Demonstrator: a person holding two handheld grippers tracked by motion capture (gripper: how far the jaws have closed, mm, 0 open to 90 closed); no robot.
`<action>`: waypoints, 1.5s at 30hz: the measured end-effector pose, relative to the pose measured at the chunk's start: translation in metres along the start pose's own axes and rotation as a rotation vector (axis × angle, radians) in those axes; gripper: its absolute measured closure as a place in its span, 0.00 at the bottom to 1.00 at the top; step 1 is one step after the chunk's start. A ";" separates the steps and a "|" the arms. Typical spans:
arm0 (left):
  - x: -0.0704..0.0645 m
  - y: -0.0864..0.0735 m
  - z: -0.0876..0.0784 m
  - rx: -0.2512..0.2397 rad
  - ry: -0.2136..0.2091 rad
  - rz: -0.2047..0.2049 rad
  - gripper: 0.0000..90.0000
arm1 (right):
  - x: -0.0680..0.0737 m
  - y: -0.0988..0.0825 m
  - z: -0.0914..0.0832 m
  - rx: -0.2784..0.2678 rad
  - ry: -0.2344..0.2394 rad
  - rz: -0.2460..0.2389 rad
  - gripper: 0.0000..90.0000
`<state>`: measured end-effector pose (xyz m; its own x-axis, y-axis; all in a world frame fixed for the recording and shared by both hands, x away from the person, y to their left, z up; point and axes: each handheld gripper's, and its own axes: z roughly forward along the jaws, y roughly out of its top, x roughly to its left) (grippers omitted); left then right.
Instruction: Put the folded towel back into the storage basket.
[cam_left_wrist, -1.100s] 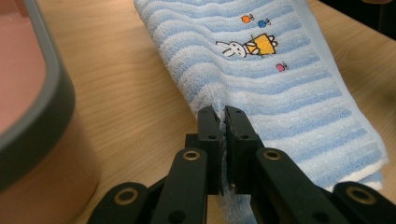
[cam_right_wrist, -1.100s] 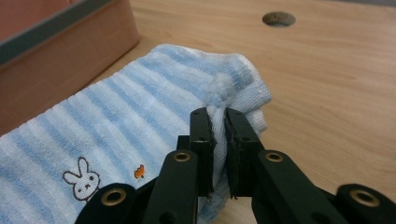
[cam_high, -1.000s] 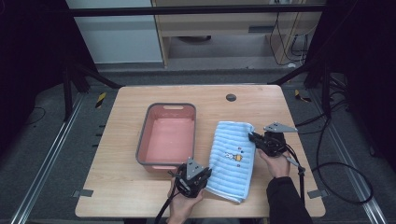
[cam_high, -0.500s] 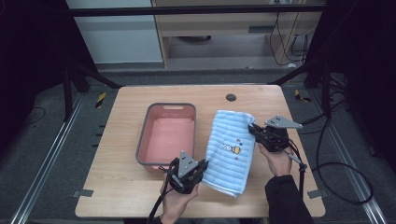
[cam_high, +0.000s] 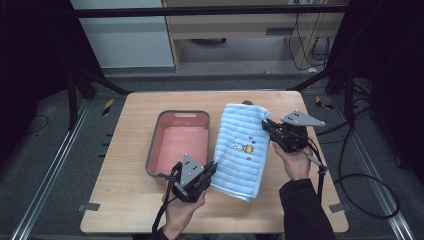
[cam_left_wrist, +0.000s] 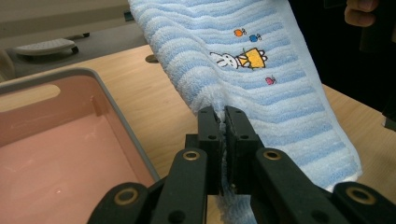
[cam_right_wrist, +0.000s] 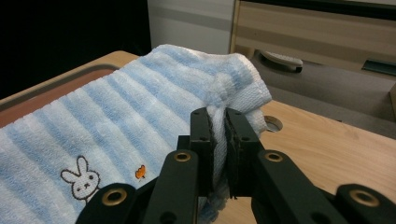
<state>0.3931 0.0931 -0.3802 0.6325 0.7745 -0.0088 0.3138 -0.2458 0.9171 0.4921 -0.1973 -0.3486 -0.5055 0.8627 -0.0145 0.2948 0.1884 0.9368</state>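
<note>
The left gripper (cam_left_wrist: 223, 140) has its jaws pinched shut on a fold of the blue striped towel (cam_left_wrist: 261, 88), at the towel's near edge, and the right gripper (cam_right_wrist: 219, 140) has its jaws closed just as tightly on the far edge, where the cloth bunches into a small hump above the jaw tips. Between the two grips the towel (cam_high: 242, 147) hangs as a sloping sheet, its long axis running from the left jaws away and rightward to the right jaws, the little rabbit picture (cam_high: 239, 146) facing up about midway. In the high view the left gripper (cam_high: 206, 172) sits at the towel's near left corner and the right gripper (cam_high: 268, 127) at its far right edge, so each hand holds one end and neither has to reach. The towel's low end appears to trail on or just above the tabletop (cam_high: 125, 210); I cannot tell which. Directly left of the left jaws stands the pink tub (cam_high: 156, 145), open and with nothing in it, its long side parallel to the towel's and its rim just beside the cloth. I judge that the coming move turns on this: the tub lies sideways from the towel, so the sheet must travel left over the rim. Bare tabletop lies beyond and to the right.
</note>
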 end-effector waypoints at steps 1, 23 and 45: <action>0.001 0.001 -0.001 -0.004 0.002 -0.002 0.95 | 0.000 0.000 0.000 0.000 0.000 0.000 0.92; 0.029 0.019 -0.024 -0.073 0.033 -0.006 0.95 | 0.021 0.047 0.020 -0.057 0.027 -0.045 0.92; 0.071 0.023 -0.044 -0.115 0.110 -0.056 0.95 | 0.055 0.085 0.068 -0.056 0.077 -0.095 0.92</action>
<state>0.4139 0.1680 -0.3426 0.5331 0.8457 -0.0231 0.2588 -0.1371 0.9562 0.5448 -0.1024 -0.2930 -0.5900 0.8035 -0.0795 0.1976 0.2392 0.9507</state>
